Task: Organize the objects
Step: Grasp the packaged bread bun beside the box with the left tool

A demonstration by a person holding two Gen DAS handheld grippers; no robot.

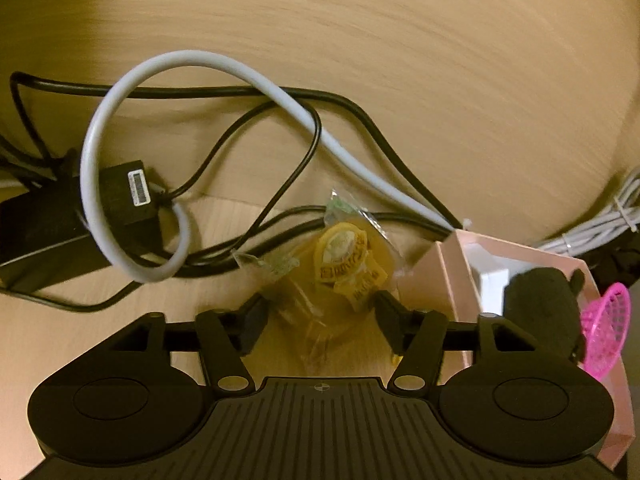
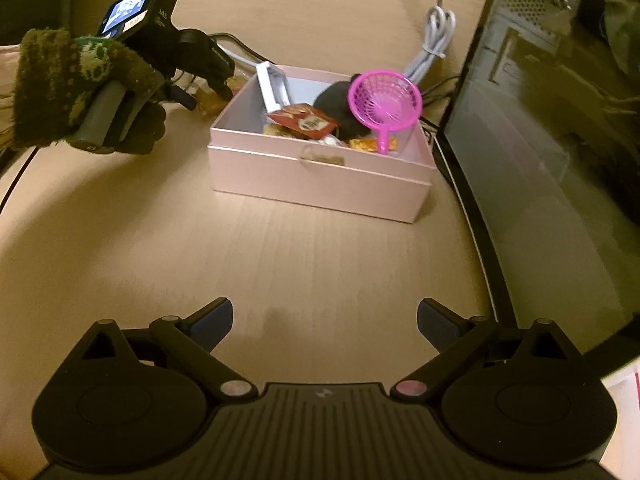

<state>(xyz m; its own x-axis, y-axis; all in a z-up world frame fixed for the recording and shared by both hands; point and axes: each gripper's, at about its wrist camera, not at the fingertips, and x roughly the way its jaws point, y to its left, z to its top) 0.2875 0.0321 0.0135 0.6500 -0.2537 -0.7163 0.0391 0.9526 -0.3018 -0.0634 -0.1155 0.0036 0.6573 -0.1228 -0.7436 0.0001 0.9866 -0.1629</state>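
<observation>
left gripper (image 1: 320,316) – jaws pinching a clear-wrapped yellow snack packet (image 1: 344,268), which sits between the fingertips and reaches forward of them, just left of the pink box (image 1: 452,280). grey cable (image 1: 120,120) and black cables (image 1: 240,92) lie ahead of the jaws. right gripper (image 2: 325,322) – jaws spread wide, nothing between them, bare wooden table (image 2: 320,248) below; pink box with pink strainer (image 2: 385,98) well ahead.

Tons of bare desk (image 2: 320,248) in front of the right gripper (image 2: 325,322), easy pass thru. Pink box (image 2: 320,176) sits ahead w/ the monitor (image 2: 560,140) walling off the right; cables (image 1: 224,92) clutter the far-left side.
</observation>
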